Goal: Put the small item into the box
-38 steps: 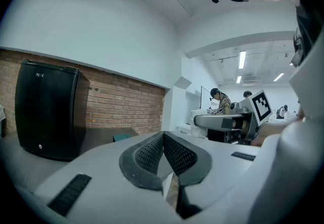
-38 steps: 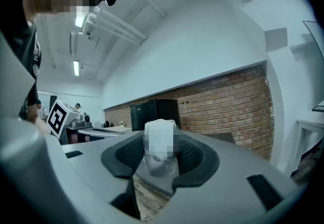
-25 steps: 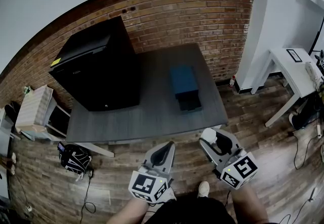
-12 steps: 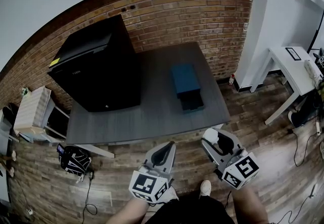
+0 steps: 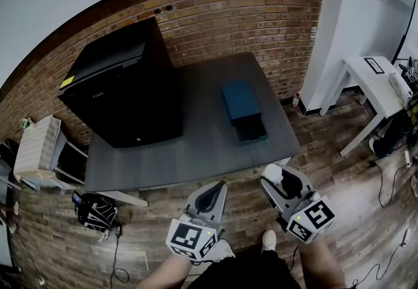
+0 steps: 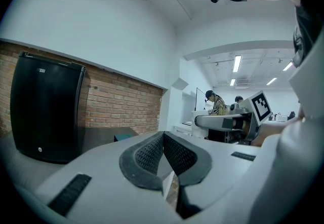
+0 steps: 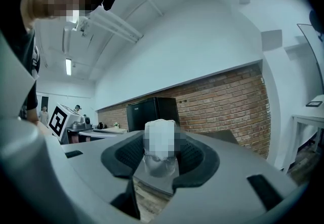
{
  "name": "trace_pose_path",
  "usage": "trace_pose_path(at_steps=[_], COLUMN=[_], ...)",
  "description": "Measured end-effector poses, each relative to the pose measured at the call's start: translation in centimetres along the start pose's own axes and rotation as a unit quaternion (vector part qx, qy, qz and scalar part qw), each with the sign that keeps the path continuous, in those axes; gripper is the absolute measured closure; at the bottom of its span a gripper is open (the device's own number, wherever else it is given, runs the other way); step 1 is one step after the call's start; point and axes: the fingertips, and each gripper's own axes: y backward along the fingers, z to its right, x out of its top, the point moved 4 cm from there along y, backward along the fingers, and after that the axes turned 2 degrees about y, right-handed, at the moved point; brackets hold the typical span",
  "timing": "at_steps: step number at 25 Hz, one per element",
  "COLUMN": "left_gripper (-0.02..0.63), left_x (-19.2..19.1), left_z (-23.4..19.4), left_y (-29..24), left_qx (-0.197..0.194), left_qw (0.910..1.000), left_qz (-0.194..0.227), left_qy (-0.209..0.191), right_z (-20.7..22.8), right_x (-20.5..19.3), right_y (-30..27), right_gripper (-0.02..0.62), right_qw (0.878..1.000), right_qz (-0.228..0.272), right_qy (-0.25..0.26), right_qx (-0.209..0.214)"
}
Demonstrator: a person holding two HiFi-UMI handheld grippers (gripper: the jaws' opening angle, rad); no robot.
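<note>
**A:** Nearest to us, what did we have in hand?

**B:** Our right claw (image 5: pixel 274 178) was pinching the small item (image 7: pixel 161 163), a whitish lump standing up between the jaws. It hung over the floor (image 5: pixel 339 170), just short of the desk (image 5: pixel 196 150). Our left claw (image 6: pixel 163 137) was pressed together on nothing, beside the right one and a little closer to us.

**A:** And where did the box lie from there?

**B:** The box (image 5: pixel 239 101), a teal one, sat on the desk ahead of the right claw and slightly to its left. It was past the near edge and well apart from the item. Its long axis ran away from us (a darker part sat at its near end, and we couldn't tell whether that was an open drawer or a lid).

**A:** So which hand was better placed?

**B:** The right, we judged. It was nearer the box and already carried the item, so the reach would go forward and a touch leftward. Farther off to the left, the black cabinet (image 5: pixel 124 85) stood before the brick wall (image 5: pixel 248 19), clear of that line.
</note>
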Motion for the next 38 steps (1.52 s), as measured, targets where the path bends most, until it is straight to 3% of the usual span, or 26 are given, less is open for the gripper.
trace_pose_path(at_steps=[18,38], left_gripper=[0.572,0.572], left_x=[-0.6,0.4], left_z=[-2.8,-4.4], left_y=[3.3,-4.9], left_qx=[-0.034,-0.003], left_qw=[0.9994,1.0], left_qz=[0.003,-0.003], left_qy=[0.008,0.008], right_z=[-4.7,4.7], right_x=[-0.5,-0.2], right_y=[-1.4,-5.4], right_gripper=[0.407,0.407], right_qw=[0.999,1.0], right_qz=[-0.004,-0.013], right_qy=[0.0,-0.015], right_qx=[-0.032,0.0])
